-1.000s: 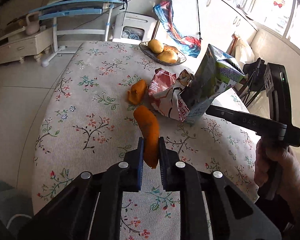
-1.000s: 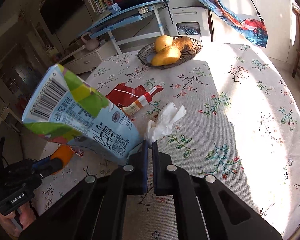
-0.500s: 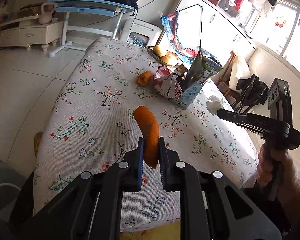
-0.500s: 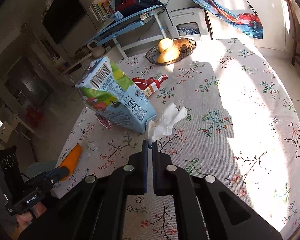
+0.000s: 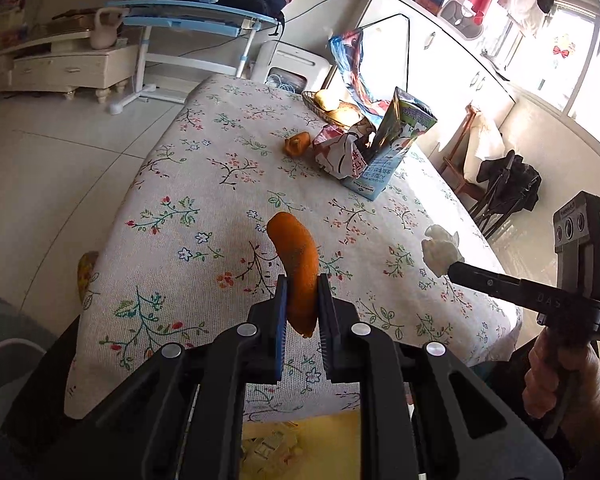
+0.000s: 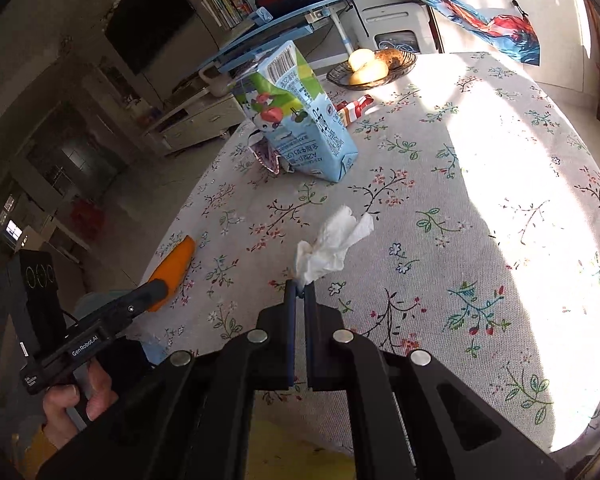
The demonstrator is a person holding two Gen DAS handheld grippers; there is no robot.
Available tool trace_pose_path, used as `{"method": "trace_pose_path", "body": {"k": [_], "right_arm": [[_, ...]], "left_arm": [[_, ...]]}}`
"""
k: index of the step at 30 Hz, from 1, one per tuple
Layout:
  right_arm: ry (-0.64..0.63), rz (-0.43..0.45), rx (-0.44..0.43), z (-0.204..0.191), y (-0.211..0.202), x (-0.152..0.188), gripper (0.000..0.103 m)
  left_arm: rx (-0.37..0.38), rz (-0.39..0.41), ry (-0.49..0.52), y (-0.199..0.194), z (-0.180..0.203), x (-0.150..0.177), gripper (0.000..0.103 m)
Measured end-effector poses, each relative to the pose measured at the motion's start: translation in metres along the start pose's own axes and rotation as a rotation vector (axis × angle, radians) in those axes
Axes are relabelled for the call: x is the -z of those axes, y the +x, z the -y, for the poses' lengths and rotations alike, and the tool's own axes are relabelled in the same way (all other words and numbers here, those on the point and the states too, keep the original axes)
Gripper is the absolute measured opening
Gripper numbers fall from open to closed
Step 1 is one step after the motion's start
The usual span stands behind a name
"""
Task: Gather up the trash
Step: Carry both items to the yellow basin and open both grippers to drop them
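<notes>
Left hand-held gripper (image 5: 302, 304): closed on a piece of orange peel (image 5: 296, 266), which stands up between the two fingers, above the near edge of the worktop (image 5: 172, 216).
Right hand-held gripper (image 6: 299, 300): closed almost fully, it pinches the lower end of a crumpled white tissue (image 6: 332, 244), also lifted above the cloth.
Trash left on the worktop: a milk carton (image 6: 300, 116) that leans over a crumpled red and white wrapper (image 5: 340, 152); a second orange peel (image 5: 297, 143) lies just beside the wrapper.
Not trash, I think: the basket with fruit (image 6: 374, 66) at the far end.
Where the trash goes: no bin is clearly in view; something yellow shows under the near edge, I cannot tell what it is.
Progress: two pieces are picked up but not yet dropped anywhere. The carton, the wrapper and the second peel wait, so I judge the task is less than half done.
</notes>
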State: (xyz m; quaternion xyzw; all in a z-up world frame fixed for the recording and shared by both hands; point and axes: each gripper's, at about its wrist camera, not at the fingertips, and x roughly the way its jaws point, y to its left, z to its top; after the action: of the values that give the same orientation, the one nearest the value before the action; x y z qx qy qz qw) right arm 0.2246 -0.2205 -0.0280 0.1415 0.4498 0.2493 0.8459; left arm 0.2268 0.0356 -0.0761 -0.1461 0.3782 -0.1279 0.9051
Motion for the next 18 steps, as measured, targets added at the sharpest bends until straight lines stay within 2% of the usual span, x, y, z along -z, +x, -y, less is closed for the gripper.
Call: {"method": "trace_pose_path", "body": {"k": [11,18], "right_arm": [[-0.11,-0.069,-0.048,-0.04,-0.013,0.051,0.005],[-0.094,-0.146,-0.061,-0.041,-0.012,0.075,0.005]], "left_arm": [[0.023,-0.005,0.001,-0.019,0.005,0.023,0.014],[0.036,-0.015,0.006,-0.023,0.006,0.03,0.014]]}}
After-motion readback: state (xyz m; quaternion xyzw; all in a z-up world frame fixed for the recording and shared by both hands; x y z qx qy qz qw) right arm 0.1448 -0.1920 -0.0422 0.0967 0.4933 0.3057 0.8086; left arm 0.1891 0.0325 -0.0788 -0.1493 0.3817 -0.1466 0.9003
